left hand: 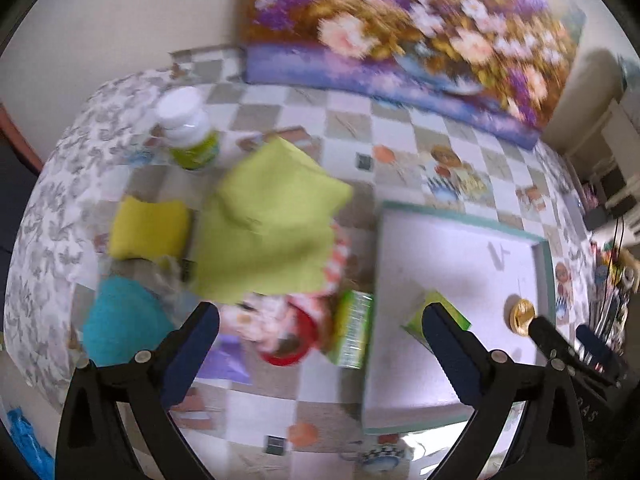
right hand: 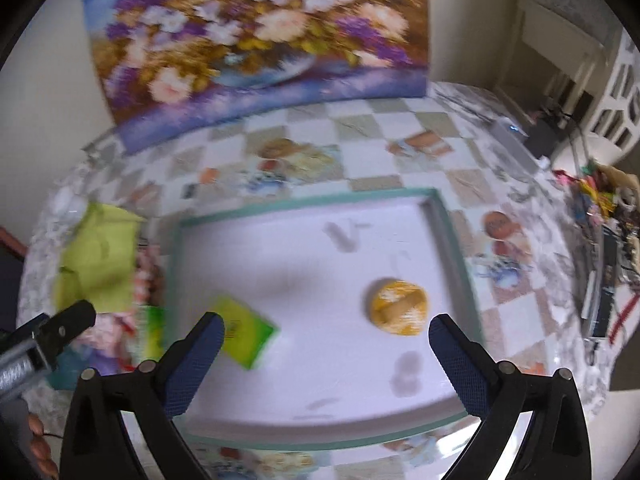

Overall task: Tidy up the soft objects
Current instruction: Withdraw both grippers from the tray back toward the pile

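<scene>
A white tray with a teal rim [left hand: 544, 276] [right hand: 440, 216] lies on the checkered table. In it are a round yellow soft piece [right hand: 399, 306] [left hand: 520, 314] and a small green packet [right hand: 246, 330] [left hand: 450, 312]. Left of the tray is a pile: a lime green cloth [left hand: 268, 224] [right hand: 98, 264], a yellow sponge [left hand: 148, 228], a teal cloth [left hand: 124, 320], a red-and-white patterned item [left hand: 288, 328] and a green box [left hand: 352, 328]. My left gripper [left hand: 320, 320] is open above the pile's right edge. My right gripper [right hand: 326, 332] is open above the tray.
A white-capped bottle with a green label [left hand: 188, 128] stands behind the pile. A flower painting [left hand: 400, 28] [right hand: 260, 32] leans on the wall at the table's back. Cluttered cables and items [right hand: 600, 240] lie at the right edge.
</scene>
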Motion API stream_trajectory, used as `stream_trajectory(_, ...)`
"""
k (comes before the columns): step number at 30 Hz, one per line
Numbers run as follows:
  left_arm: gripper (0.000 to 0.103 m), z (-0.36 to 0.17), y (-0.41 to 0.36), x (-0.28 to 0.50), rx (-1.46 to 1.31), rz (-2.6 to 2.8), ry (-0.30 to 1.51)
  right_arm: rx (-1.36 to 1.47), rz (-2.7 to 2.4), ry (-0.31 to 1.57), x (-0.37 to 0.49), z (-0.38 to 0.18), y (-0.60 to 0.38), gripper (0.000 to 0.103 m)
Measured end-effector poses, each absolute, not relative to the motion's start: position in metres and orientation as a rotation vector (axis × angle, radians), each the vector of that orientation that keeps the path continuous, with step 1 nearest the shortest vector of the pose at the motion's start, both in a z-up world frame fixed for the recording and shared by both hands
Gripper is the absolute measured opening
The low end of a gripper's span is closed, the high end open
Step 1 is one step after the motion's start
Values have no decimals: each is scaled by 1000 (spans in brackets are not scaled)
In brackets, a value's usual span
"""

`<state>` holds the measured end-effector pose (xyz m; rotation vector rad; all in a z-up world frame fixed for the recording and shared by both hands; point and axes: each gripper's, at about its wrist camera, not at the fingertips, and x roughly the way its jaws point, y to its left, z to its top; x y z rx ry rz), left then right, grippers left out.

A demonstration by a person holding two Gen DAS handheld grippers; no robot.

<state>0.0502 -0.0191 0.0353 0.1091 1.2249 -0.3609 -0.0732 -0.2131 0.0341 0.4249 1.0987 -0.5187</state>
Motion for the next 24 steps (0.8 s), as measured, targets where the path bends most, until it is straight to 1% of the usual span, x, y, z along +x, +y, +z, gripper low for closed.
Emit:
stream_trajectory(4,101,43,30,72,28,-262,1208,436,-428,1109,-58,30,-189,103)
stream_trajectory(9,101,32,81,91,-74,-170,1244,417,-358,1123,-39,24,-163,103)
stream_trajectory(17,101,21,134,108,-171,-66,1224,404,-282,1070,-12,26,-128,103)
stream_trajectory(24,101,16,154,124,-259,-46,1187,401,-251,1054,5,28,-113,103)
